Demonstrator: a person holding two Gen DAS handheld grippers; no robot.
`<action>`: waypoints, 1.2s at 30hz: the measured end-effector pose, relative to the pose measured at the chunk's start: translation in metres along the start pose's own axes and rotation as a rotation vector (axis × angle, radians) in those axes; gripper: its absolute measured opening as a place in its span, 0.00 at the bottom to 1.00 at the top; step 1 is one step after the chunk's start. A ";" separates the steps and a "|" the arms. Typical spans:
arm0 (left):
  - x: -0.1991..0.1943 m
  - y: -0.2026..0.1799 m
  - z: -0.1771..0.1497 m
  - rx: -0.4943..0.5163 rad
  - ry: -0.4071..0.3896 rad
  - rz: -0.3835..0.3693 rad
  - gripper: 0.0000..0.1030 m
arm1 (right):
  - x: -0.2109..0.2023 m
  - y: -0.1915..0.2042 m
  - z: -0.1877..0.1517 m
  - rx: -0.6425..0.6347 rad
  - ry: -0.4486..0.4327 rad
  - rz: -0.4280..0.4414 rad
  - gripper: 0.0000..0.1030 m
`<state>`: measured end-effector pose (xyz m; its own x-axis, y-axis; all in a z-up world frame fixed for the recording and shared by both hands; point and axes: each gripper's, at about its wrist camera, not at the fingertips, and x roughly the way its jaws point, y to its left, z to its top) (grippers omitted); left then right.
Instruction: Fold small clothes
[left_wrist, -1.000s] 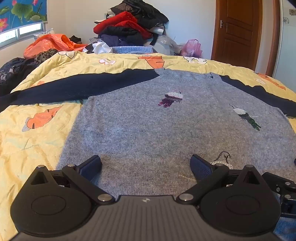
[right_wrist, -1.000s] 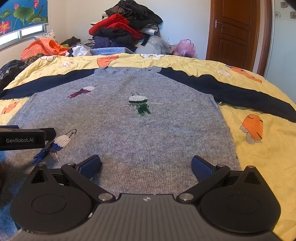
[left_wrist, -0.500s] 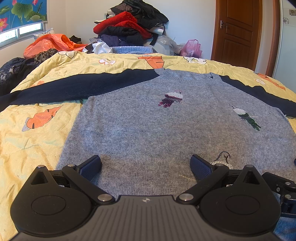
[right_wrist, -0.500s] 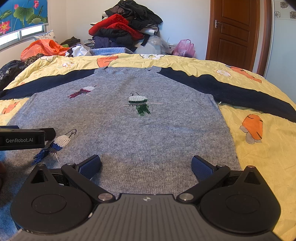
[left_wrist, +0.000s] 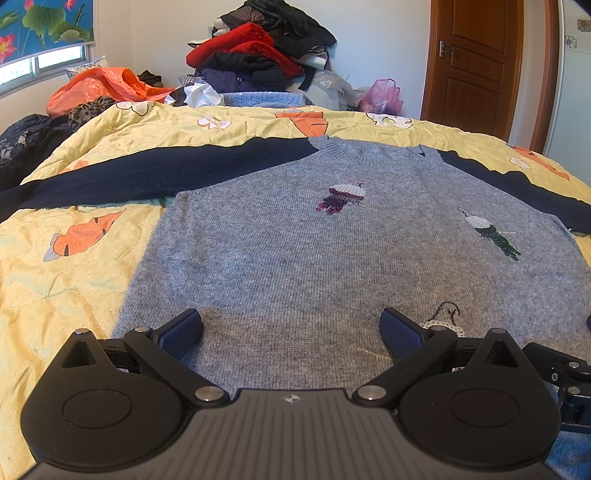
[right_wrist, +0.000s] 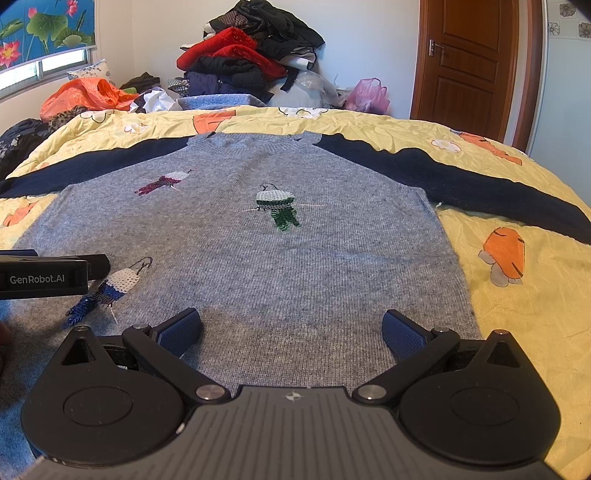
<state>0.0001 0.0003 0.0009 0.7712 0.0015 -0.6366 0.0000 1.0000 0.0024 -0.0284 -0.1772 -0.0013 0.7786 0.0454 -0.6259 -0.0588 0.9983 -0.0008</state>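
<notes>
While both tongs, left (left_wrist: 291, 328) and right (right_wrist: 291, 328), gape empty above its hem, a grey sweater (left_wrist: 332, 258) lies flat on the bed (left_wrist: 55, 295), neck pointing away, dark sleeves spread sideways.

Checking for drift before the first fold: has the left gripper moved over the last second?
No. The left gripper sits at the same spot over the grey sweater; the purple embroidered bird lines up in the view exactly as before.
</notes>
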 end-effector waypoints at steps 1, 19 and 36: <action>0.000 0.000 0.000 0.000 0.000 0.000 1.00 | 0.000 0.000 0.000 0.000 0.000 0.000 1.00; -0.002 0.000 0.000 0.001 0.000 0.003 1.00 | 0.001 0.000 0.000 -0.001 0.001 0.000 1.00; -0.002 -0.001 -0.001 0.004 0.000 -0.001 1.00 | -0.001 0.003 0.000 -0.001 0.001 -0.002 1.00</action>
<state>-0.0023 -0.0009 0.0012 0.7715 0.0002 -0.6362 0.0037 1.0000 0.0049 -0.0289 -0.1745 -0.0007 0.7780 0.0438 -0.6267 -0.0583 0.9983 -0.0025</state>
